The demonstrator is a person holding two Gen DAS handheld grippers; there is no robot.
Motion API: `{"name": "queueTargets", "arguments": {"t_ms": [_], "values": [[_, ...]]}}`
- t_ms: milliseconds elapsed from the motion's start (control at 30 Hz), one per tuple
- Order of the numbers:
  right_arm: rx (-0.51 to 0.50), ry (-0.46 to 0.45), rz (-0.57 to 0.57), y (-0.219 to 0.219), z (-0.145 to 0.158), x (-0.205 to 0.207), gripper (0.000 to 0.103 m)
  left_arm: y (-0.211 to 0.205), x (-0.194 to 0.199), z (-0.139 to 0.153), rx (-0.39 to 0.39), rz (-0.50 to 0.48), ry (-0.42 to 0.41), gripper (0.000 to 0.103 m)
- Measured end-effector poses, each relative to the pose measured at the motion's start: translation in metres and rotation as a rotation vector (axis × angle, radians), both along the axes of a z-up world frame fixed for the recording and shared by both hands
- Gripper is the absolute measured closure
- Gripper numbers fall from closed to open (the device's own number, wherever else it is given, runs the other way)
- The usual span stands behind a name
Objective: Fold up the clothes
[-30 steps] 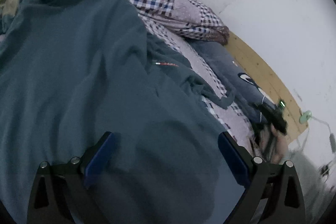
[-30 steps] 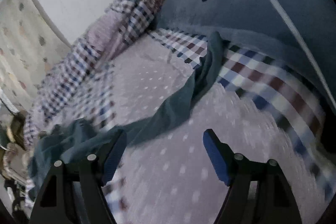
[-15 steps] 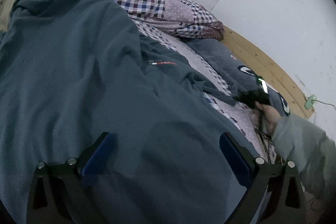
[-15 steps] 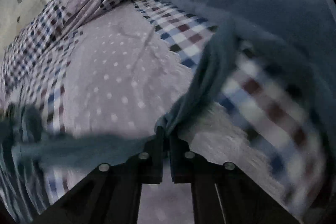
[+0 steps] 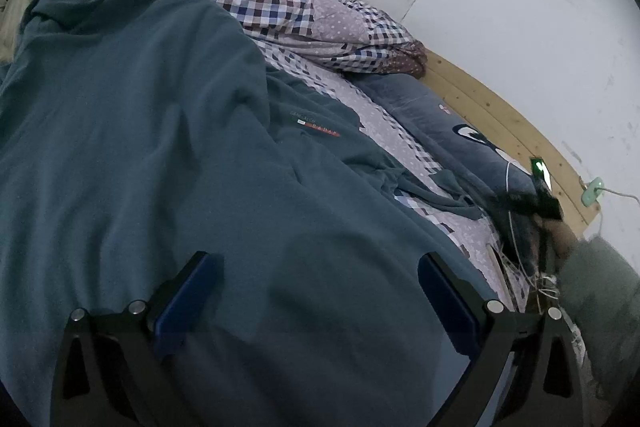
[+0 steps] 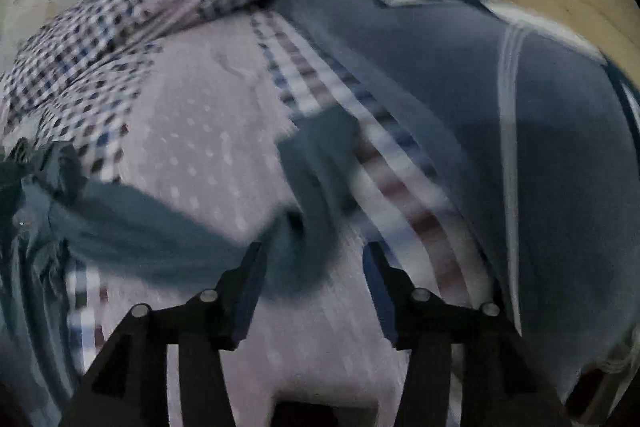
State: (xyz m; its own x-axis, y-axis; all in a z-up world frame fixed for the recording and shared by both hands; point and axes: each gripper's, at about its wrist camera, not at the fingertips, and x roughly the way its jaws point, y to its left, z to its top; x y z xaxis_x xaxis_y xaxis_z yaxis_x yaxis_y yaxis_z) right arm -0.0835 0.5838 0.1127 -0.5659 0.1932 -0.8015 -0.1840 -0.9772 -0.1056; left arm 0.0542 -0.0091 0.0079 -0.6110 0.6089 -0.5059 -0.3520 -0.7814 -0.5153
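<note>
Left wrist view: the left gripper [image 5: 316,291] sits with its jaws wide apart, hovering low over the teal sweatshirt [image 5: 168,155], nothing between the pads. The sweatshirt is spread over most of the bed from 6 up to 11 o'clock, chest logo at about 1 o'clock from the gripper, one sleeve [image 5: 432,191] trailing out toward 3 o'clock. There the right gripper [image 5: 532,203] sits in a person's hand, by a blue pillow [image 5: 452,131].

Right wrist view (blurry): the right gripper [image 6: 314,287] has its jaws apart, the sleeve's [image 6: 312,195] end lying between them, unpinched as far as I can tell. The checked sheet [image 6: 192,131] is under it, pillow [image 6: 540,147] at 2 o'clock.

Progress-wise I'd say early days: body laid flat-ish but wrinkled, no real fold visible, so sleeves and body folds are all left
</note>
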Motion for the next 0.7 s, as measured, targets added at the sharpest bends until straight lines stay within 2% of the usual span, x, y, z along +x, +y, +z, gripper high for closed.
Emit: {"name": "queueTargets", "arguments": {"t_ms": [100,200,267,300,333,433,467,533,600,667,700], "values": [[0.142,-0.082,0.049,-0.017,-0.022,-0.056,0.044,0.0,0.001,0.0,0.0,0.0,0.001,0.001],[0.166,-0.154,0.026,-0.013,-0.044,-0.084,0.047,-0.001,0.0,-0.001,0.002,-0.001,0.002,0.001],[0.175,-0.2,-0.006,-0.006,-0.059,-0.103,0.07,-0.001,0.0,-0.002,0.002,-0.002,0.002,0.001],[0.17,-0.204,-0.026,-0.002,-0.061,-0.107,0.102,-0.001,0.0,-0.002,0.001,-0.003,0.001,0.001],[0.159,-0.196,-0.049,0.004,-0.06,-0.109,0.1,-0.001,0.0,-0.002,0.001,-0.003,0.001,0.001],[0.056,-0.043,-0.047,0.008,-0.025,-0.099,0.1,-0.002,0.0,-0.002,0.006,-0.005,0.002,0.001],[0.005,0.048,-0.033,0.008,-0.003,-0.088,0.1,-0.002,0.0,-0.003,0.009,-0.006,0.003,0.001],[-0.109,0.254,-0.006,0.009,0.048,-0.059,0.1,-0.002,0.0,-0.003,0.01,-0.006,0.003,0.001],[-0.254,0.484,-0.016,0.028,0.093,-0.011,0.1,-0.002,-0.001,-0.003,0.009,-0.006,0.003,0.001],[-0.351,0.622,-0.031,0.049,0.113,0.033,0.1,-0.002,0.0,-0.003,0.008,-0.006,0.004,0.001],[-0.377,0.647,-0.047,0.058,0.115,0.05,0.099,-0.002,0.0,-0.003,0.008,-0.006,0.004,0.001]]}}
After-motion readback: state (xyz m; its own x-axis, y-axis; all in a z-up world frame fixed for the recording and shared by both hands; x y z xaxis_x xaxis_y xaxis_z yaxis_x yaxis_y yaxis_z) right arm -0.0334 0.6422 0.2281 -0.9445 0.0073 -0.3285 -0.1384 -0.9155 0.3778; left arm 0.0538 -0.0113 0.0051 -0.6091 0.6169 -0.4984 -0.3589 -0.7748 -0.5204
